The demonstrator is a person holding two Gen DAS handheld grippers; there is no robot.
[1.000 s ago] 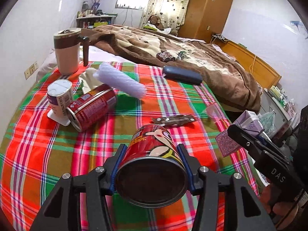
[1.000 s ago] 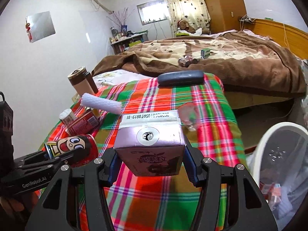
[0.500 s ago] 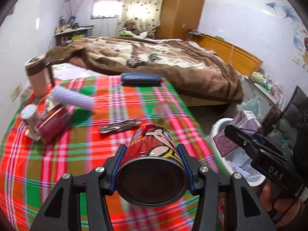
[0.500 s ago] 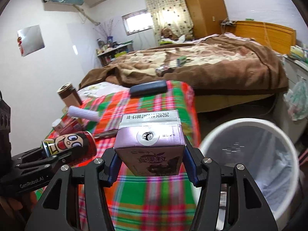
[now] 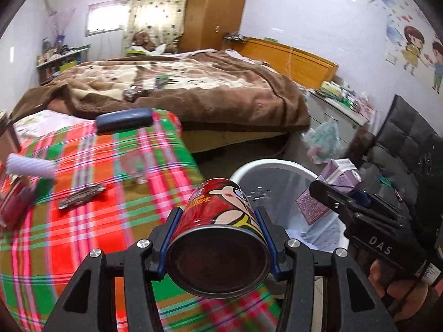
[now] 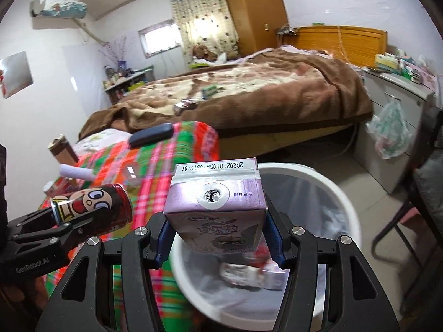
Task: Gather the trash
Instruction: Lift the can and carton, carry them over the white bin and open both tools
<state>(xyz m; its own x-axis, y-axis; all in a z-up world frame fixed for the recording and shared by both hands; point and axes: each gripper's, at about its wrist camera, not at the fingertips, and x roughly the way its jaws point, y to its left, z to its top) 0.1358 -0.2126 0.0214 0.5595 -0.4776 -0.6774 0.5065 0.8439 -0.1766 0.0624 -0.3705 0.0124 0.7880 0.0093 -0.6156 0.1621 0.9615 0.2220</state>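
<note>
Red can (image 5: 221, 215) clamped in my left tool (image 5: 218, 238) hangs off the tabletop's (image 5: 83, 221) edge, purple carton (image 6: 216, 204) gripped in my right tool (image 6: 218, 238) over the white bin (image 6: 343, 193), so I should centre both above its mouth before letting go.

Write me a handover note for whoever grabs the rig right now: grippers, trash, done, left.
Left gripper: shut on the red can, at the table edge beside the bin, not yet over it.
Right gripper: shut on the purple carton, over the bin's opening.
Bin: white, lined, on the floor by the table, some trash already inside.
Done: both items lifted and carried to the bin.
Left: drop the carton, bring the can over and drop it. On the plaid cloth remain a second red can, a dark wrapper, a white foam sleeve and a clear plastic piece.
</note>
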